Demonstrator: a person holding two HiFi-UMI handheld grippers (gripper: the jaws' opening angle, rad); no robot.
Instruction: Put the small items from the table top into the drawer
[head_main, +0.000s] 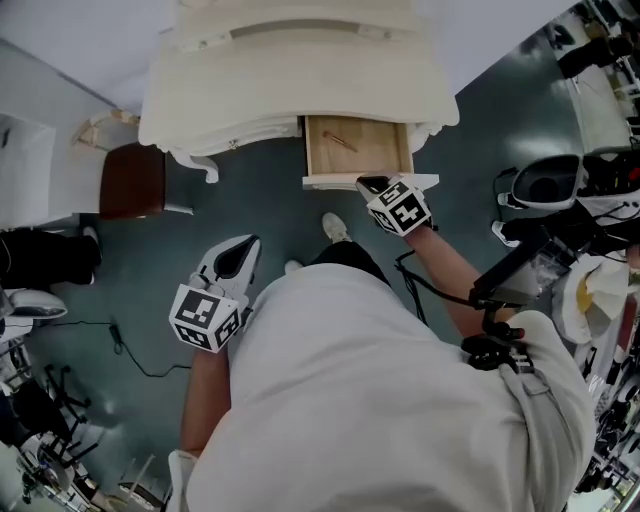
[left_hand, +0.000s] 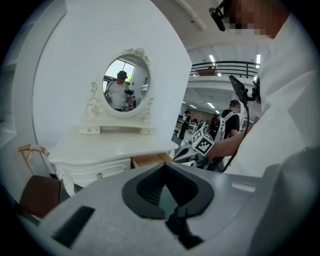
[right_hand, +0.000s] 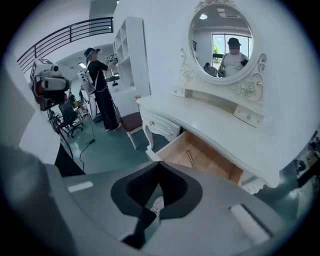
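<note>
The drawer (head_main: 357, 150) stands pulled out of the white bench (head_main: 300, 80); a thin reddish stick (head_main: 340, 141) lies inside it; the right tongs (head_main: 373, 185), closed and empty, hang at the drawer's front edge; the left tongs (head_main: 243, 250), likewise closed on nothing, are well away from the drawer

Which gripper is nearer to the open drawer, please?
Right. The right gripper sits at the front edge of the drawer, by its right corner; the left gripper hangs back over the floor, off to the left.
</note>
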